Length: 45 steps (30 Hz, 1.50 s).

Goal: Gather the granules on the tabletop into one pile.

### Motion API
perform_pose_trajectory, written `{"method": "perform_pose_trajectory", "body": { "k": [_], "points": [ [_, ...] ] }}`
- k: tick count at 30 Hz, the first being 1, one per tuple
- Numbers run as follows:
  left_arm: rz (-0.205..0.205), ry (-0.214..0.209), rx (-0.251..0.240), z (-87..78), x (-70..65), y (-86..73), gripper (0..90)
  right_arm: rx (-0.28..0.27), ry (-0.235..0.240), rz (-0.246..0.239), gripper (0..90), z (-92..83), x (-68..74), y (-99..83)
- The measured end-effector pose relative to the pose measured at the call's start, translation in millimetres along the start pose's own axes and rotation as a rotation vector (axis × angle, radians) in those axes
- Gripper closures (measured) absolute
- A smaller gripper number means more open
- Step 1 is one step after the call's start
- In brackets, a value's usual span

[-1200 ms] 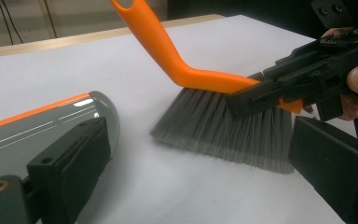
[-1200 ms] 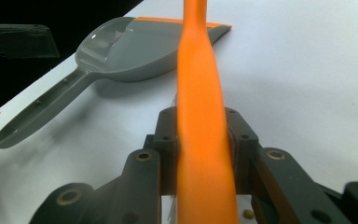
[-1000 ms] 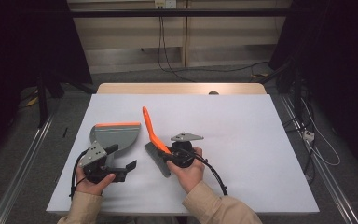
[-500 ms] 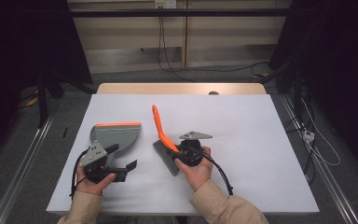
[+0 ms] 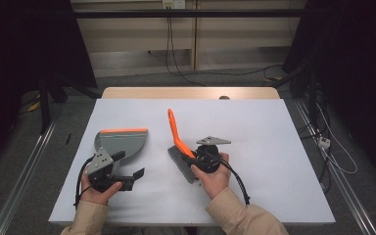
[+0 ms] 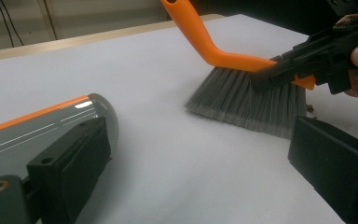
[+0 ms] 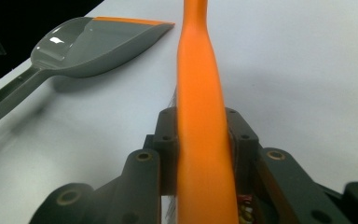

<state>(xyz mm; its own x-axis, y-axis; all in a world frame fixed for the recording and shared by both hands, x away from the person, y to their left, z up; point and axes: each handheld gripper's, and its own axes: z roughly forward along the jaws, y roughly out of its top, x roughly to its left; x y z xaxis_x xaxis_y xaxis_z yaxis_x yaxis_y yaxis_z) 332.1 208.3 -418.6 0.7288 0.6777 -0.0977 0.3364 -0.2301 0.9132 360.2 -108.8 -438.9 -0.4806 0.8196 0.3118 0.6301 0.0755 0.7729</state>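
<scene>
Orange plastic runs between my right claw's (image 5: 192,157) jaws: they are clenched on the brush (image 5: 180,147) at the base of its handle, grey bristles touching the white table (image 5: 274,132), handle slanting up and away. My left claw (image 5: 127,166) has its jaws spread wide, one jaw lying against the grey dustpan's (image 5: 122,142) handle end, the other off to the side over bare table. Dustpan lies flat just left of the brush, apart from it.

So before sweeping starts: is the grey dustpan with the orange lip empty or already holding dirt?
Empty: the grey plastic dustpan with the orange lip shows a bare, shiny scoop in the right gripper view.
</scene>
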Motion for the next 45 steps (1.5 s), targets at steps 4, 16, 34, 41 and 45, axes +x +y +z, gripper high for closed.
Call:
{"method": "perform_pose_trajectory", "body": {
  "k": [4, 16, 34, 41, 45],
  "points": [
    [0.001, -0.001, -0.001, 0.3, -0.3, 0.2, 5.5, -0.003, -0.008, 0.004, 71.2, -2.6, -2.7, -0.4],
    [0.001, 0.001, 0.0, 0.9, -0.9, 0.4, 5.5, -0.003, -0.026, 0.018, 71.2, -10.0, -11.6, -1.6],
    [0.011, 0.001, 0.003, 1.0, -0.9, 0.8, 5.5, -0.008, -0.05, 0.027, 71.2, -18.3, -22.9, -1.4],
    [0.009, -0.002, 0.006, 2.9, -1.7, 0.8, 5.5, -0.017, -0.032, 0.033, 71.4, -19.8, -27.3, 0.5],
    [0.008, -0.003, 0.007, 4.2, -1.7, 0.9, 5.5, -0.03, -0.007, 0.036, 71.4, -20.5, -25.6, 5.0]
  ]
}}
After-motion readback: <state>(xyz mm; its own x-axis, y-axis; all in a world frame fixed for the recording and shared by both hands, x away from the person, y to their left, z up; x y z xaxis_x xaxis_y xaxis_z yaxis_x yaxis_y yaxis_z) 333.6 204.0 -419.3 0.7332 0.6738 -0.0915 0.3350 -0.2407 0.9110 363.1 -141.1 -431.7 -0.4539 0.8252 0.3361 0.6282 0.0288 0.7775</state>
